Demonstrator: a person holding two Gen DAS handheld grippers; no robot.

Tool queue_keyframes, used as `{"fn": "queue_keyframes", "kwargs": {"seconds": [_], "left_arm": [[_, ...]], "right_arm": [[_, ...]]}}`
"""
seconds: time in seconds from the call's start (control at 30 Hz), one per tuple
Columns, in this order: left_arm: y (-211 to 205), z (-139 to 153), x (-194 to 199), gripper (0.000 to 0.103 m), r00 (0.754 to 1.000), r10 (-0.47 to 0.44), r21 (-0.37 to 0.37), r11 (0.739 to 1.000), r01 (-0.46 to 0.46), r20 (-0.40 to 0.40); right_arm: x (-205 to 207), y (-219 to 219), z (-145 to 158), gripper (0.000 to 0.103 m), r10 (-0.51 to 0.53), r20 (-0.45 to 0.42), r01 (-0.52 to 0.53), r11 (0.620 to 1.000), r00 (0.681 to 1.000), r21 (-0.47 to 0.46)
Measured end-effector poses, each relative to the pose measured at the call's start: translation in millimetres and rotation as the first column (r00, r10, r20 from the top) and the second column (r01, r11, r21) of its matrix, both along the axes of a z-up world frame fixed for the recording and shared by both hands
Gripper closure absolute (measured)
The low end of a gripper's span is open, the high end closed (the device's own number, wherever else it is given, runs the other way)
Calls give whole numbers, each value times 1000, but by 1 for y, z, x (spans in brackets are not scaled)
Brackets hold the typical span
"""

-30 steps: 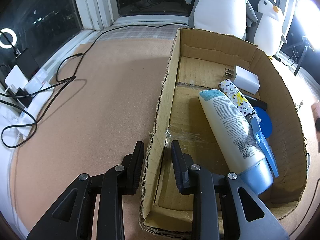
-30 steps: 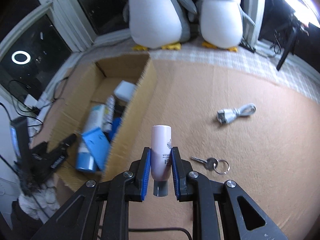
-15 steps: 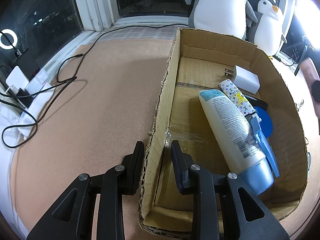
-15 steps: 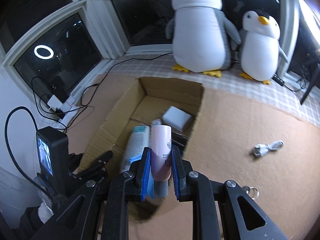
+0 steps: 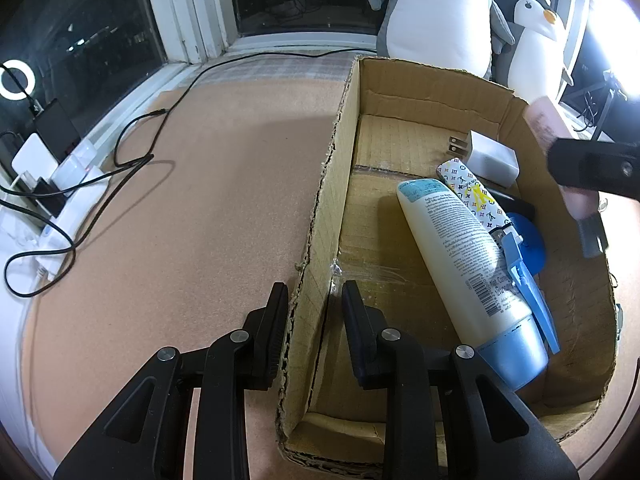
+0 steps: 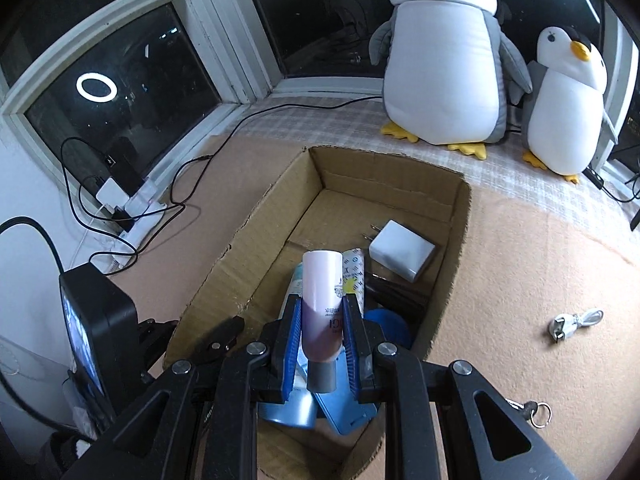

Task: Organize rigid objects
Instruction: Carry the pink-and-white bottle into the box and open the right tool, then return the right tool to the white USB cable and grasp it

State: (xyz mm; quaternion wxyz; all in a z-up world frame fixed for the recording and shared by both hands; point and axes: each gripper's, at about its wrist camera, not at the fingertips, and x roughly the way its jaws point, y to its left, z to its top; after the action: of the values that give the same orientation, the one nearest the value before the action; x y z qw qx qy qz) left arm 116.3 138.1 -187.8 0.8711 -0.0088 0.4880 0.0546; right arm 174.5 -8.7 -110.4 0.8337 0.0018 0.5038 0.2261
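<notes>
My right gripper [image 6: 319,322] is shut on a pink tube [image 6: 322,304] with a grey cap and holds it above the open cardboard box [image 6: 456,240]. The tube also shows at the right edge of the left wrist view [image 5: 560,148]. My left gripper [image 5: 314,312] is shut on the box's left wall [image 5: 320,216], one finger on each side. Inside lie a white-and-blue lotion bottle [image 5: 460,252], a patterned tube [image 5: 474,192], a white charger [image 5: 490,156], a blue disc [image 5: 528,240] and a blue clip [image 5: 528,284].
Two plush penguins [image 6: 444,52] stand on the sill behind the box. A white cable [image 6: 576,322] and keys [image 6: 534,410] lie on the mat right of the box. A power strip with black cords [image 5: 52,196] lies at the left.
My right gripper has carried the pink tube leftward from the mat to over the box. The left gripper has stayed clamped on the box wall.
</notes>
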Motion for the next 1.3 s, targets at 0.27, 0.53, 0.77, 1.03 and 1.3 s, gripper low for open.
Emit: {"fn": "queue_keyframes", "kwargs": {"seconds": [0.27, 0.53, 0.77, 1.03, 1.3], "left_arm": [[0, 0, 0, 77, 1000, 0, -1, 1000, 0, 0], [-1, 0, 0, 77, 1000, 1, -3, 1000, -1, 0], [-1, -1, 0, 77, 1000, 1, -2, 1000, -1, 1], [-1, -1, -1, 77, 1000, -1, 2, 1000, 1, 1], [-1, -1, -2, 77, 1000, -2, 5, 1000, 2, 1]], "right_arm": [[14, 13, -4, 85, 0, 8, 0, 1000, 1000, -15], [22, 21, -8, 68, 17, 10, -16, 999, 1000, -32], [22, 16, -5, 48, -3, 22, 3, 1000, 1000, -27], [22, 3, -2, 48, -26, 16, 26, 999, 1000, -21], [16, -29, 4, 48, -72, 11, 72, 997, 997, -8]]}}
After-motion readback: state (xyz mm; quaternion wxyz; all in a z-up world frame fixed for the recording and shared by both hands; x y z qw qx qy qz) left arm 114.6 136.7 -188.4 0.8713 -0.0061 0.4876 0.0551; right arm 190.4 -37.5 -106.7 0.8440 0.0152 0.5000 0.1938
